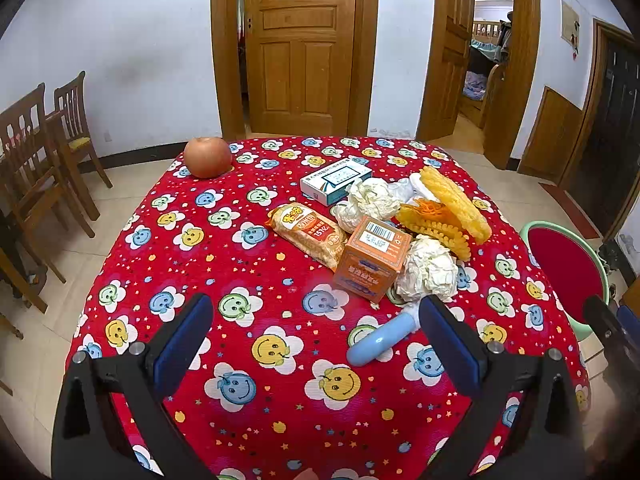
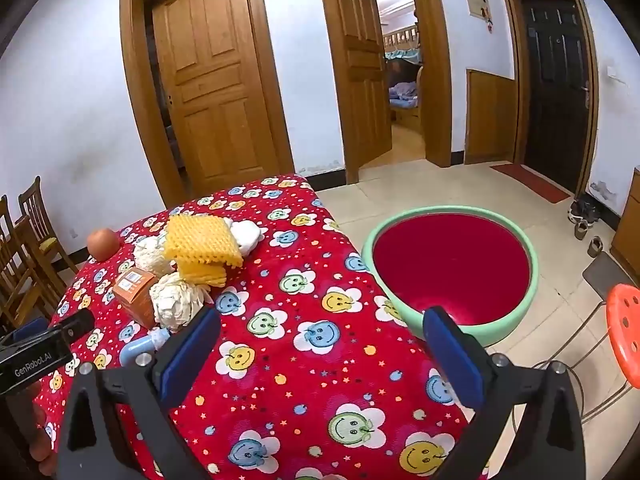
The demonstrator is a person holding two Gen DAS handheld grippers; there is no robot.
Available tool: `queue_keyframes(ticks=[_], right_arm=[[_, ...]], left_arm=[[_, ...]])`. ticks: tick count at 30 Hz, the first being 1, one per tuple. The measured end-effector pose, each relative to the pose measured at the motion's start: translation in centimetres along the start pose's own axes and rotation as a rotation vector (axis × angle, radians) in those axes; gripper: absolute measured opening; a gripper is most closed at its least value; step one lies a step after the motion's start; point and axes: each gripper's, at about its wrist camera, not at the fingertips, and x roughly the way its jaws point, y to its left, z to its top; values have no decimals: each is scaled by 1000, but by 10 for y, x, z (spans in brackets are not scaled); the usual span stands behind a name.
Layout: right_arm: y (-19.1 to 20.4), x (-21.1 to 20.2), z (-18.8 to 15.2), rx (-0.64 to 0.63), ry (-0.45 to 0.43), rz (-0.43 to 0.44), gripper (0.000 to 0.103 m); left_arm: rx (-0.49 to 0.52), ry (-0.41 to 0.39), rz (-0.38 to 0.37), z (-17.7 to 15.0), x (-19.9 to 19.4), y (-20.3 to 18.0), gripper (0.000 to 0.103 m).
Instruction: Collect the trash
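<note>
While both claws hover above the near edge of the table, neither grips anything. The left gripper (image 1: 316,344) has its blue pads (image 1: 182,344) spread wide apart over the cloth. The right gripper (image 2: 320,354) is likewise spread apart, near the table's right edge.

Surface: the table (image 1: 248,320) carries a red cloth printed with smiling flowers. Beside the right edge, lower than the tabletop, sits a green basin (image 2: 404,308) with a red inside. White walls, wooden doors (image 1: 300,44), wooden chairs (image 1: 36,152) and a tiled floor surround the table. An orange stool (image 2: 626,332) stands at the far right.

Trash: a cluster lies toward the right side of the tabletop. It comprises two crumpled paper balls (image 1: 428,268), an orange box (image 1: 374,258), a snack packet (image 1: 306,234), a white-and-teal box (image 1: 334,180) and yellow foam netting (image 1: 452,212). A pale blue tube (image 1: 380,338) lies nearest, just beside the left gripper's right finger. An apple (image 1: 208,157) rests apart at the far left corner.
</note>
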Motion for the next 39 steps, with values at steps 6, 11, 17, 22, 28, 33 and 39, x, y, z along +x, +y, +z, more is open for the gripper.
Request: queue_keyframes(ticks=[6, 11, 17, 22, 28, 33, 39], right_arm=[[-3, 3, 0, 6, 3, -1, 103], [-4, 3, 0, 8, 2, -1, 103], [-3, 3, 0, 6, 2, -2, 103], [-4, 2, 1, 7, -1, 1, 103], [-4, 1, 2, 6, -7, 0, 103], [-3, 1, 2, 3, -8, 0, 103], [-2, 0, 1, 1, -9, 2, 103]], left_arm=[[0, -2, 0, 0, 0, 0, 102], [1, -1, 1, 0, 0, 0, 102], [0, -2, 2, -1, 0, 0, 102], [-1, -2, 1, -1, 0, -1, 102], [0, -1, 3, -1, 0, -1, 102], [-1, 1, 4, -1, -1, -1, 102], [-1, 2, 4, -1, -1, -1, 102]])
